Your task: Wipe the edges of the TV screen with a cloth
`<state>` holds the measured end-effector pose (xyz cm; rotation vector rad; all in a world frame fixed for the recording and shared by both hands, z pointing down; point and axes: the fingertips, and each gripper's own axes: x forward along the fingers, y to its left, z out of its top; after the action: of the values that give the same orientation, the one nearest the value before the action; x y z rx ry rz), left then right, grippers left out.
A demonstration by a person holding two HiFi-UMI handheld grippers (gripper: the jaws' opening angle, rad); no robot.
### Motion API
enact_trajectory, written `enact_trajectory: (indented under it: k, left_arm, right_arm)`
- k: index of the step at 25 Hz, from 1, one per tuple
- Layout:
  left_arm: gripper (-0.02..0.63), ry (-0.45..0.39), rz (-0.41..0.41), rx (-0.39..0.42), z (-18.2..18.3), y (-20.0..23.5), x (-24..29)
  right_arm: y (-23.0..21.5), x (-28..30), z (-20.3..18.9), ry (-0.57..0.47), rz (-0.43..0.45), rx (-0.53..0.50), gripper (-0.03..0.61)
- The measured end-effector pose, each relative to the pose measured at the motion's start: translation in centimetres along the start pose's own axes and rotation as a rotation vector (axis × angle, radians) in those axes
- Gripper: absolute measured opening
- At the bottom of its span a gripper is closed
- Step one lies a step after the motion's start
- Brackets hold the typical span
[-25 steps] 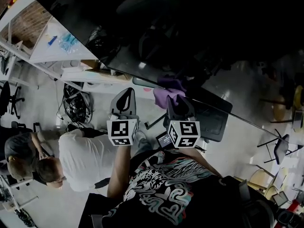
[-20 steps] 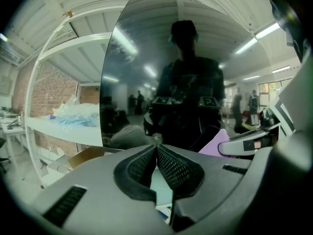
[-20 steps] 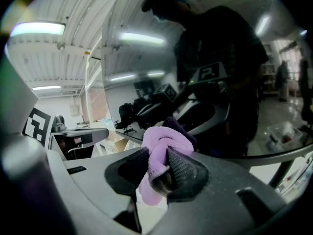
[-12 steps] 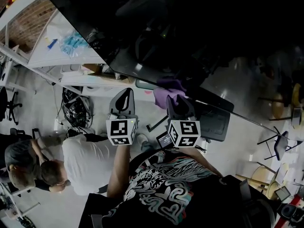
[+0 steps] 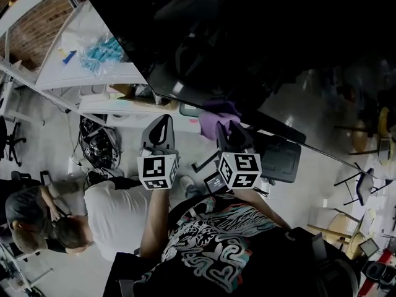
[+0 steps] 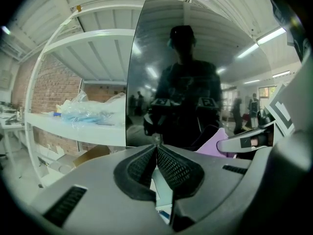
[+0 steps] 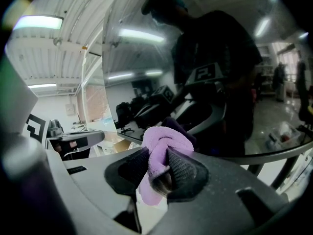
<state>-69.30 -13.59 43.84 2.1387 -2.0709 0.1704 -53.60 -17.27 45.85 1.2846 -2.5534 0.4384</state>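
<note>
I'm pressing the cloth (image 5: pixel 218 117) against the bottom edge of the TV screen (image 5: pixel 260 48).
My right gripper (image 7: pixel 159 161) is clamping the bunched purple cloth between its jaws, and the cloth is touching the dark glass (my own reflection is showing in it). My left gripper (image 6: pixel 156 155) is hovering just beside the right one, jaws pressed together with nothing between them, facing the screen's left edge.

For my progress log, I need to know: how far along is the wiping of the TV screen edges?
Done: the right gripper is shut on the purple cloth. In hand: the cloth sits at the lower edge of the TV screen, touching it or nearly so. Left: the pictures do not show which edges are already wiped. The left gripper is shut and empty.
</note>
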Motion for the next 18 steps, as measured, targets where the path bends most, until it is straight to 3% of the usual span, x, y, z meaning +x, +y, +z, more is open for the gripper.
enact_trajectory:
  k: [18]
  left_arm:
    - [0.019, -0.025, 0.009, -0.012, 0.2, 4.7, -0.2]
  right_arm:
    - [4.4, 3.4, 0.6, 0.005, 0.028, -0.003, 0.132]
